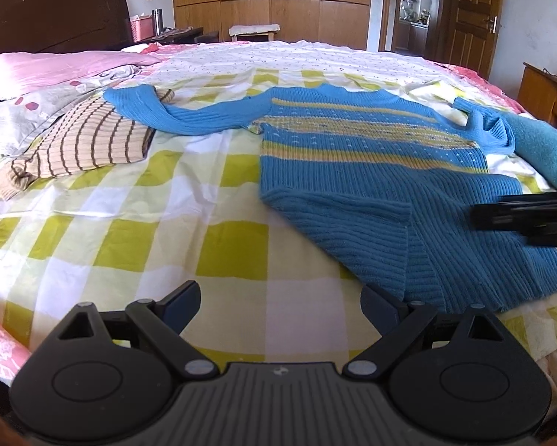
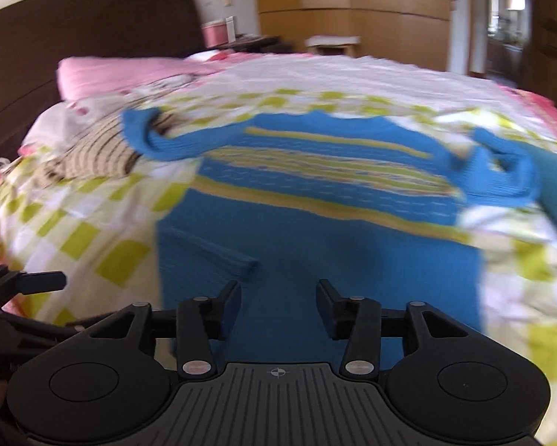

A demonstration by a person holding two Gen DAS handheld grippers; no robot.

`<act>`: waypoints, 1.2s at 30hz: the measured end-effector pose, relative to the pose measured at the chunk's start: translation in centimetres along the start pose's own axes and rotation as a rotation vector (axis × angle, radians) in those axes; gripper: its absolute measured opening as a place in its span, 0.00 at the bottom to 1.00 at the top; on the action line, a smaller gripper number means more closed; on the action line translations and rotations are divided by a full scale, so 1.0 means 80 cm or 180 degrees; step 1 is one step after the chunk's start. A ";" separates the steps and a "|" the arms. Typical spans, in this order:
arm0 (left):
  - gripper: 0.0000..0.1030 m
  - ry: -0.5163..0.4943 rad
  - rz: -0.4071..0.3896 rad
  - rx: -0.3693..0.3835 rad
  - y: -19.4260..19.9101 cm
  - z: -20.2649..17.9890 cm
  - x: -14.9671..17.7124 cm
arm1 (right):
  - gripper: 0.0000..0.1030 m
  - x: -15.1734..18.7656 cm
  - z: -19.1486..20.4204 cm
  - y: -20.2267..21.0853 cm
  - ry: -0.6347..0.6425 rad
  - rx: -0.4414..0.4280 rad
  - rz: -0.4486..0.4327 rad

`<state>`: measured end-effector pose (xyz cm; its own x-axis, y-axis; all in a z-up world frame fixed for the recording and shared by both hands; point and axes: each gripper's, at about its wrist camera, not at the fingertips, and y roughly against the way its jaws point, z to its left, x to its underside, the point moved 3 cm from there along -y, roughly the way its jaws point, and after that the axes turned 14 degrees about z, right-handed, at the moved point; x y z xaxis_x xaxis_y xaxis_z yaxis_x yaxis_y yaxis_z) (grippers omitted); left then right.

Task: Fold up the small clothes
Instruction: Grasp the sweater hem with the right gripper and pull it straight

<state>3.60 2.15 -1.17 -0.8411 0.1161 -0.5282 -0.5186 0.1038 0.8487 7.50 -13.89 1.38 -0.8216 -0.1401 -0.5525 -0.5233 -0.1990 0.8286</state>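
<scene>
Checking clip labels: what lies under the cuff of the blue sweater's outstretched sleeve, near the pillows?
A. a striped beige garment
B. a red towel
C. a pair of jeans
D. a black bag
A: the blue sweater drapes its sleeve cuff over the striped beige garment.

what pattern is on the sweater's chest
Yellow stripes on the blue sweater; clearest in the left wrist view.

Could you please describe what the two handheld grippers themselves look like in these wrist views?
Both look identical. The left gripper and right gripper are matte black plastic, each with a grey ribbed centre plate bearing a small crosshair mark, two round black discs at the sides, and angled linkage arms fixed with silver screws. The jaws end in flat dark pads. No cables or sleeves show.
</scene>
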 end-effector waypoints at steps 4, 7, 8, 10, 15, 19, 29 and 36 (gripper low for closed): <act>0.96 -0.0046 -0.0036 -0.0008 0.002 0.003 -0.004 | 0.52 -0.025 0.023 -0.043 0.0197 -0.0067 0.0081; 0.96 -0.0050 -0.0055 0.0006 0.004 0.007 -0.005 | 0.52 -0.029 0.032 -0.063 0.0380 -0.0059 0.0135; 0.96 -0.0042 -0.0047 0.0010 0.003 0.009 -0.005 | 0.48 -0.030 0.035 -0.069 0.0427 -0.0064 0.0186; 0.96 -0.0024 -0.0038 0.0010 0.004 0.014 -0.005 | 0.37 -0.027 0.039 -0.077 0.0479 -0.0107 0.0288; 0.96 0.0067 -0.0035 -0.0030 0.011 0.030 -0.003 | 0.09 -0.026 0.053 -0.069 0.0454 -0.0325 0.0321; 0.96 0.0104 -0.0130 -0.0126 0.033 0.049 -0.002 | 0.08 -0.016 0.086 -0.051 0.0561 -0.0742 0.0360; 0.97 0.0410 -0.0237 -0.0379 0.064 0.111 -0.001 | 0.14 0.022 0.169 -0.029 0.1094 -0.1274 0.0480; 0.97 0.0074 -0.0229 -0.0086 0.031 0.052 -0.021 | 0.15 0.041 0.109 0.020 0.0749 -0.1000 0.0243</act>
<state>4.39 6.28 1.72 -0.8047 0.0861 -0.5874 -0.5816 0.0843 0.8091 2.02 -6.20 1.65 -0.7622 -0.3771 -0.5262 -0.3380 -0.4614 0.8203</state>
